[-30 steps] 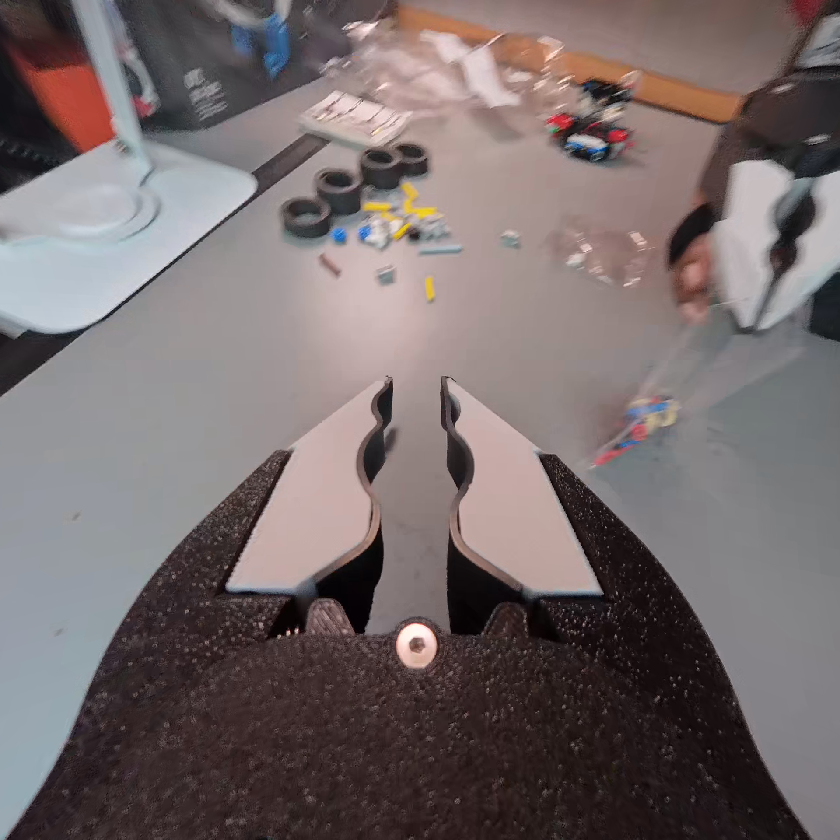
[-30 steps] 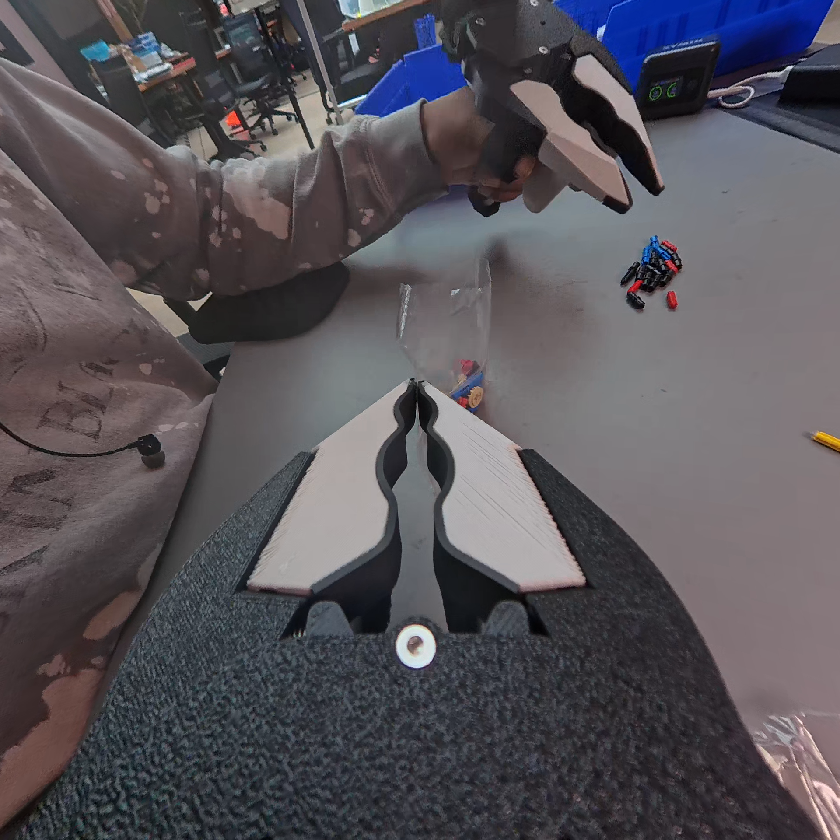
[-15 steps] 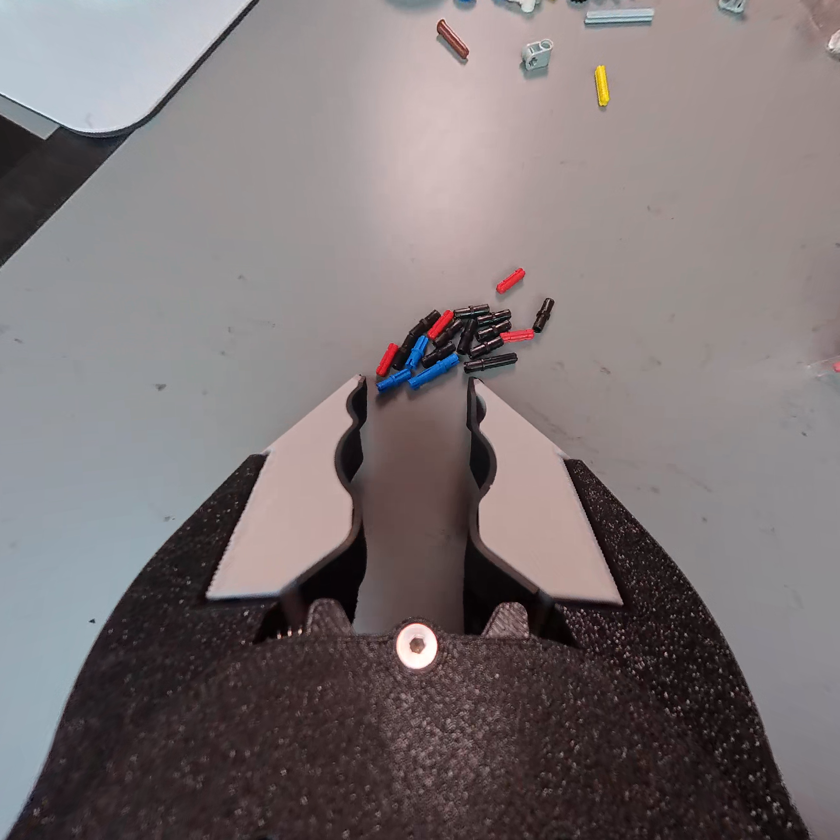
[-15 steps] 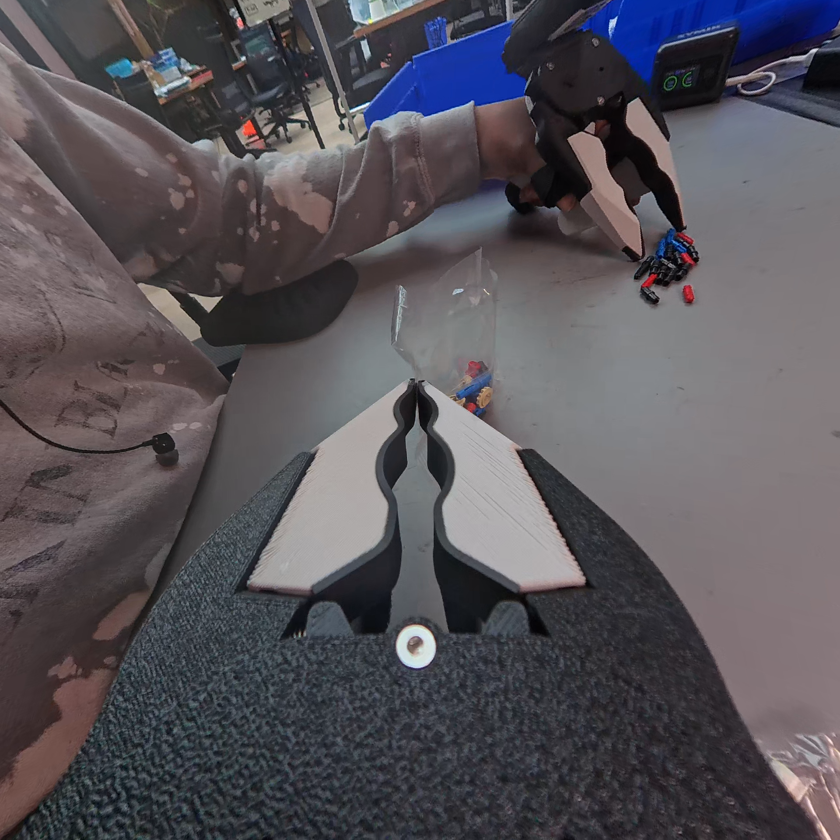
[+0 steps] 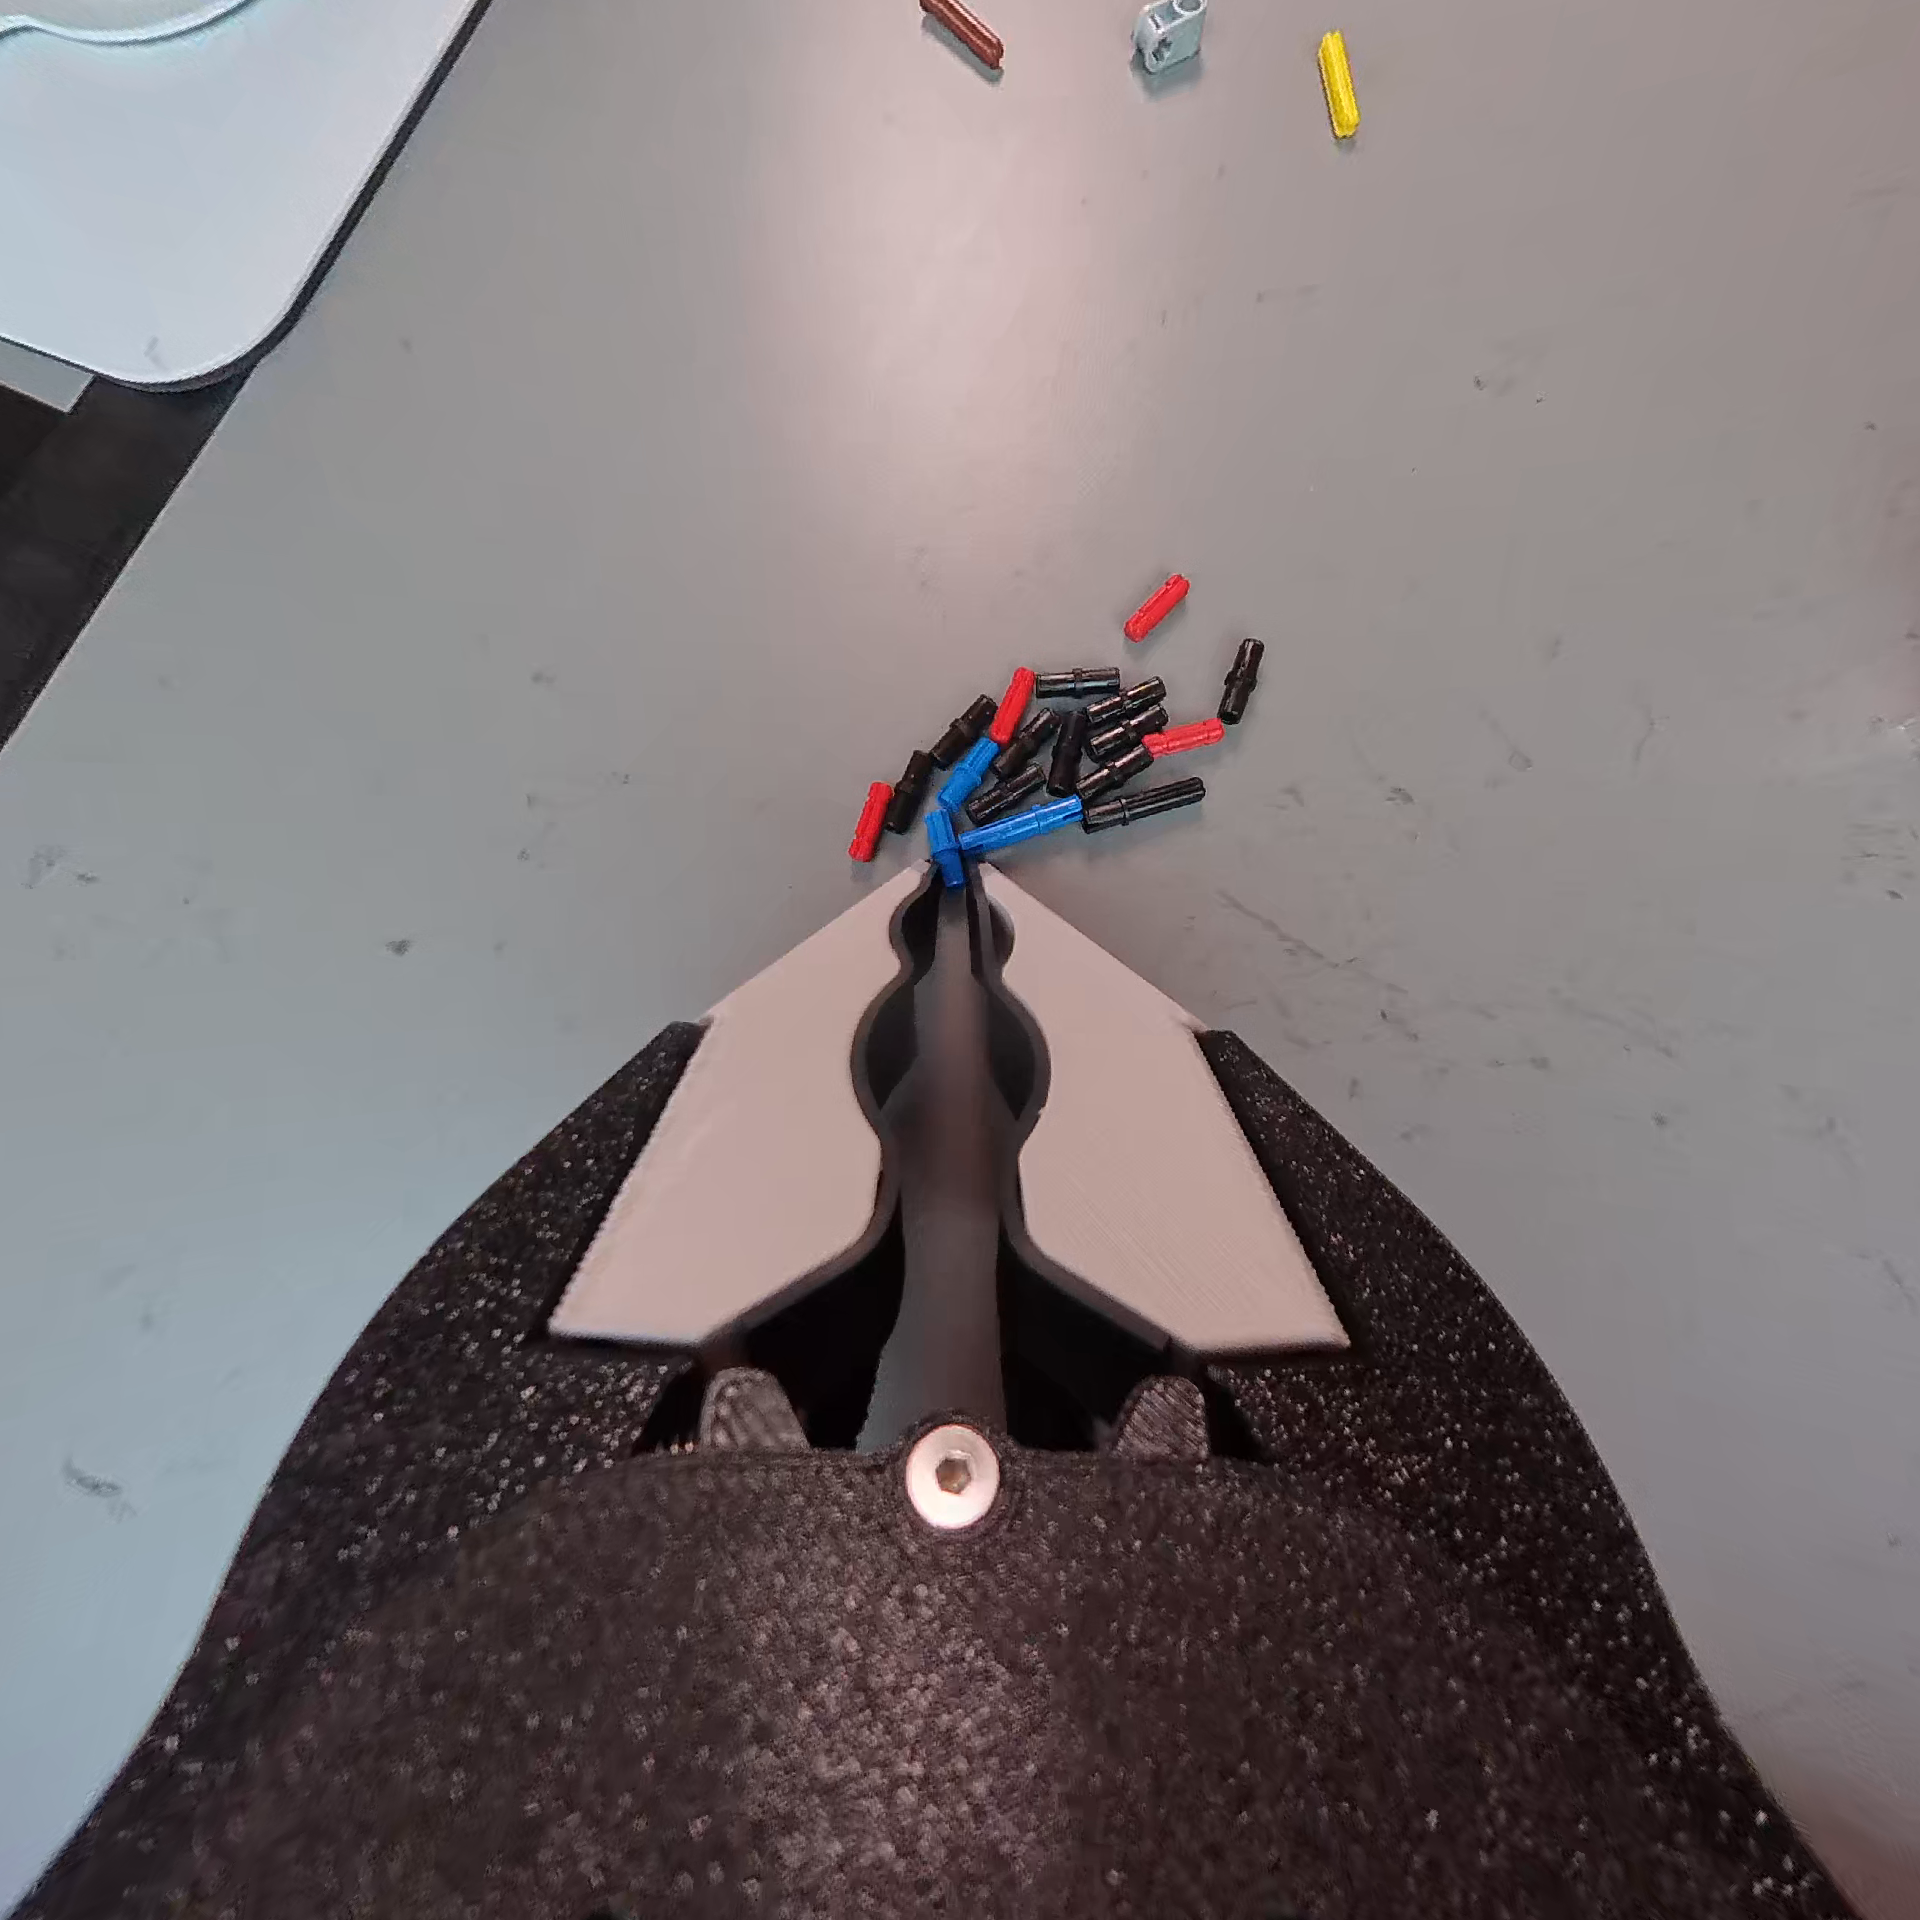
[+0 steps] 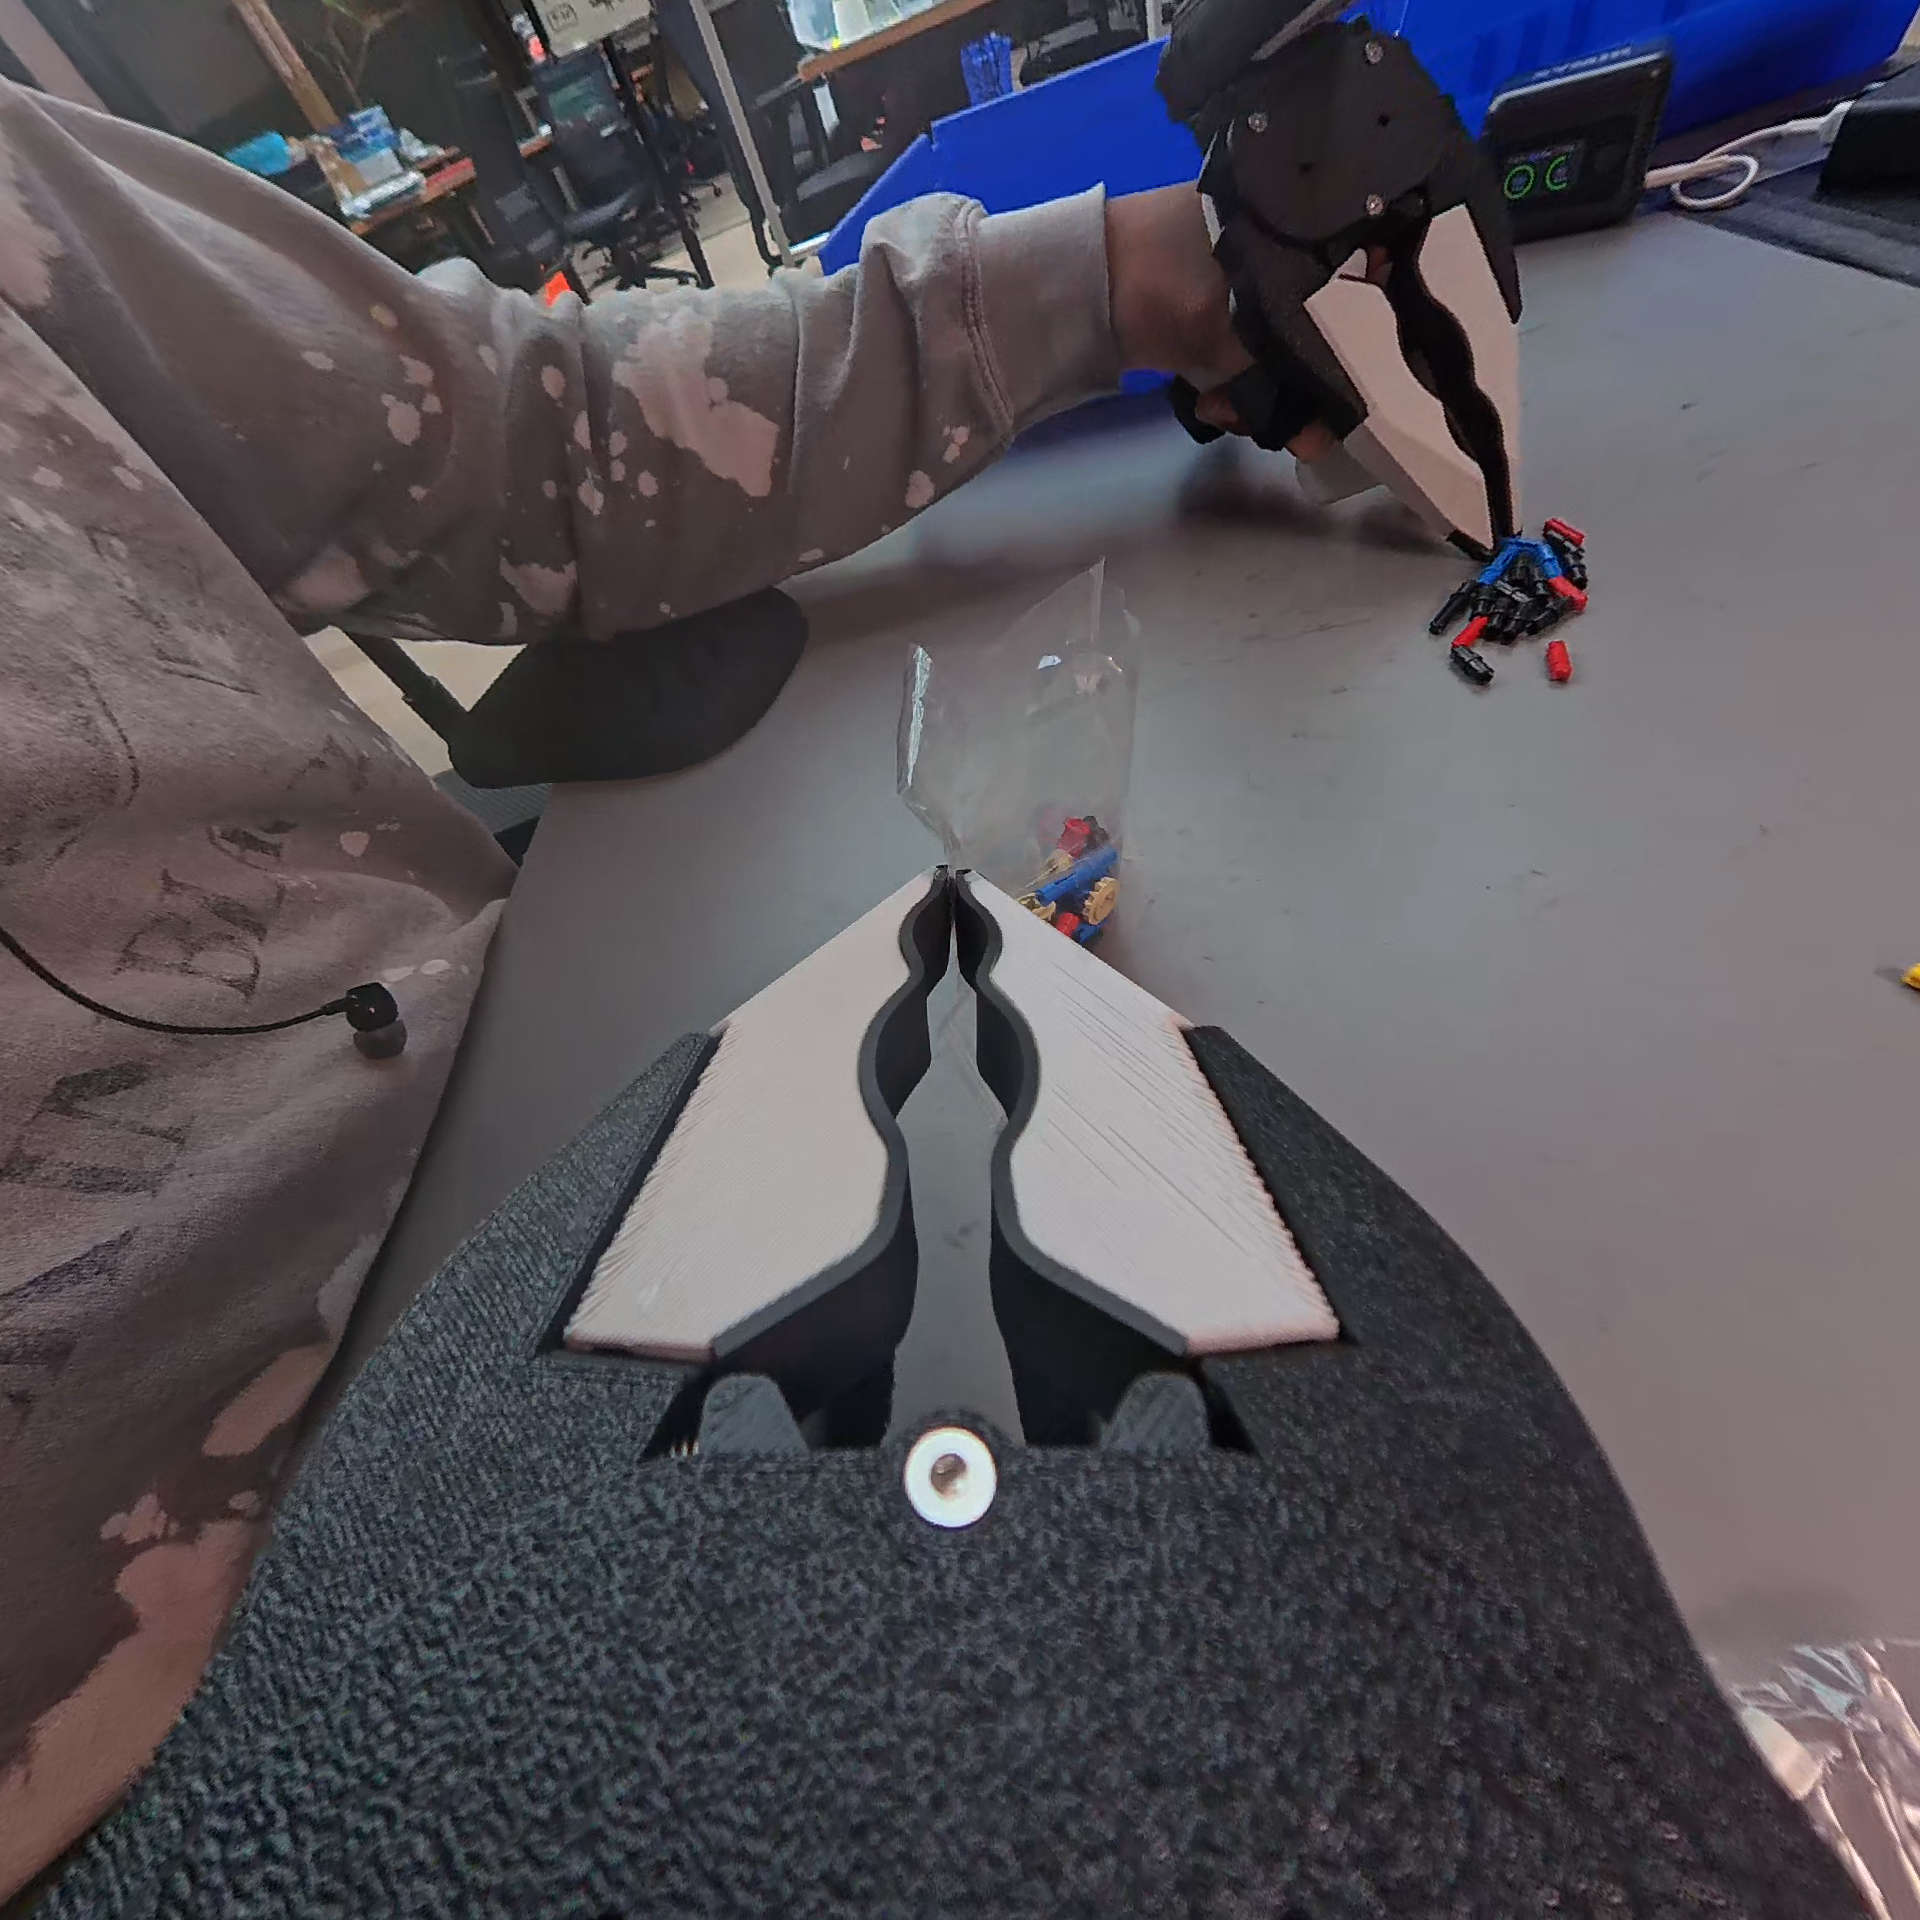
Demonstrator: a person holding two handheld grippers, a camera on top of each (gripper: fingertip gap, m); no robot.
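Pegs in a small heap on the grey desk (image 5: 623,520), with one blue peg pinched.

Left hand-held gripper (image 5: 951,878) has its tips squeezed together on the end of a short blue peg (image 5: 943,844), which pokes out forward and a little left, at the near edge of the pile of pegs (image 5: 1070,748). A longer blue peg (image 5: 1023,828) touches it and lies pointing right; a third blue one lies behind. The pile also has four red pegs, and about a dozen black ones lying every which way. Farther off lie one brown peg (image 5: 964,33), one grey piece (image 5: 1169,23) and one yellow peg (image 5: 1338,83). Right hand-held gripper (image 6: 953,876) is closed on the bottom of a clear bag (image 6: 1023,748) that stands up, with small coloured parts inside, well apart from the pile.
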